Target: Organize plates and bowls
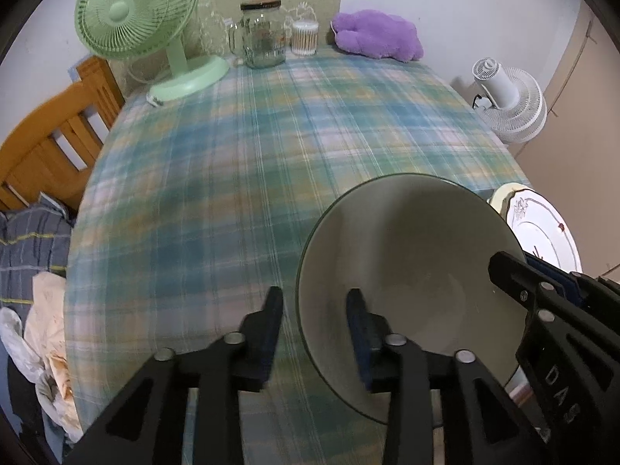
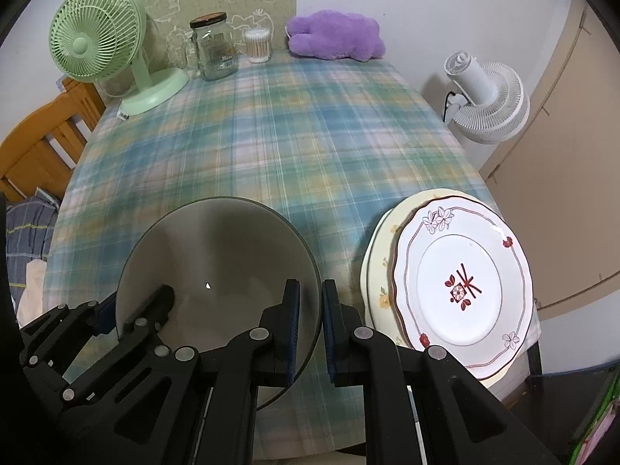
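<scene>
A grey bowl with a dark rim (image 1: pixel 410 271) (image 2: pixel 217 263) is near the table's front edge. My left gripper (image 1: pixel 316 310) straddles the bowl's left rim, one finger inside, one outside, jaws apart. My right gripper (image 2: pixel 310 310) is closed on the bowl's right rim, one pad inside, one outside. The right gripper also shows in the left wrist view (image 1: pixel 542 302); the left gripper shows in the right wrist view (image 2: pixel 135 310). A white plate with red flower marks (image 2: pixel 461 290) (image 1: pixel 542 228) lies on a cream plate (image 2: pixel 378 271) to the right of the bowl.
The table has a plaid cloth (image 2: pixel 271 147). At its back stand a green fan (image 2: pixel 100 42), a glass jar (image 2: pixel 213 46), a cotton swab tub (image 2: pixel 257 44) and a purple plush (image 2: pixel 333 35). A white fan (image 2: pixel 488 104) stands right, a wooden chair (image 2: pixel 42 147) left.
</scene>
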Demonstrator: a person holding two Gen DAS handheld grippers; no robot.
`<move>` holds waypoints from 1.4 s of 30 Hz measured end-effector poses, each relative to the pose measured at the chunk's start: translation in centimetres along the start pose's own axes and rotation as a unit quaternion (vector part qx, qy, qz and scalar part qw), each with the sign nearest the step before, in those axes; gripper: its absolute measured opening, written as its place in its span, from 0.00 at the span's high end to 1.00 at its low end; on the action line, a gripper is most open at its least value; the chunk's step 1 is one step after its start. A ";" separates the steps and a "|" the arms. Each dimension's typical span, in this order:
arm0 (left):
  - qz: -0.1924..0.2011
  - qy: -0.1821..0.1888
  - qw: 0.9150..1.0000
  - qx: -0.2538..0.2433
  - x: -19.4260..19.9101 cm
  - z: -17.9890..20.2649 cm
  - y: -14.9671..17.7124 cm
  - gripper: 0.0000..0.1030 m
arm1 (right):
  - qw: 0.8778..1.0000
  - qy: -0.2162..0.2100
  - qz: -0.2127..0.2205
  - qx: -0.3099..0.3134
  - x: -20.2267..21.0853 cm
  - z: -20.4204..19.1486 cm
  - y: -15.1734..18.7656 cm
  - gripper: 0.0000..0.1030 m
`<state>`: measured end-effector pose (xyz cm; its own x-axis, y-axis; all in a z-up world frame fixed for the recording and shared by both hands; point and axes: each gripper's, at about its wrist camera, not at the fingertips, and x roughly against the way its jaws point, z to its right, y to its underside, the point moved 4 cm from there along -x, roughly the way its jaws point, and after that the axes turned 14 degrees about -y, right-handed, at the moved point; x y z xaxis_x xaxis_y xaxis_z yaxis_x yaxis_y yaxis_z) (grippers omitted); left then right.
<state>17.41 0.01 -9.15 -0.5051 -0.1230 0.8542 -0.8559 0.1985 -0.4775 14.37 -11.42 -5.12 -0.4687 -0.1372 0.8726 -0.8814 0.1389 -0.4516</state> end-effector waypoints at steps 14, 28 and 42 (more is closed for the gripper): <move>0.000 0.047 0.999 0.020 -1.0 -0.8 -1.0 0.22 | 0.999 -0.054 0.004 -0.008 -0.3 1.2 -1.5 0.31; -0.045 0.019 0.998 0.030 -3.5 0.6 -0.2 0.19 | 0.989 -0.122 -0.077 -0.027 -6.1 2.7 -1.0 0.33; -0.042 0.013 0.999 0.016 -3.6 1.5 -0.6 0.13 | 0.981 -0.173 -0.091 -0.018 -6.6 1.8 -1.2 0.58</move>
<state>19.57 -1.10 -12.28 -0.4291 -0.1120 0.8963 -0.8982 0.1575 -0.4103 18.42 -12.41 -10.66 -0.3007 -0.4865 0.8203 -0.9528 0.1151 -0.2809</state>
